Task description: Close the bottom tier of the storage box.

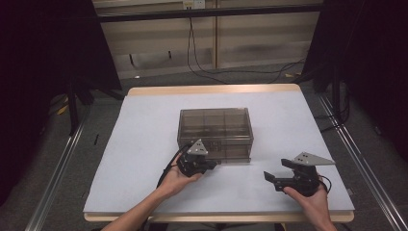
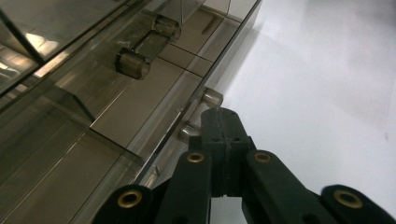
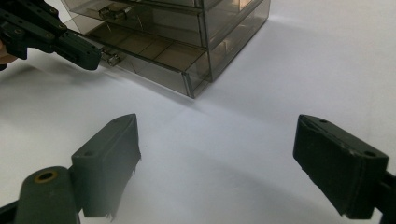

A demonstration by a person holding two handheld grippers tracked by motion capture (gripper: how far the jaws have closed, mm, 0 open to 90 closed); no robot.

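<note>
A white table is seen from above, and at its centre stands a smoky transparent drawer cabinet, its front facing six o'clock toward the person. The bottom drawer is drawn out a little from the cabinet's front, as the right gripper view shows by its protruding corner; the upper drawer sits flush and shut.

The left gripper is held at about seven o'clock from the cabinet's centre, right against the drawer front. Its jaws are brought together on the small clear handle of the bottom drawer, whose end peeks out just past the black tips in the left gripper view.

The right gripper is rested on the table at about four o'clock from the cabinet, well apart from it, with its jaws spread wide and nothing between them.

The pull is judged to be barely begun: the handle has been taken and a slight opening made, while most of the drawer's travel is left to be done. No contents can be made out inside it.
</note>
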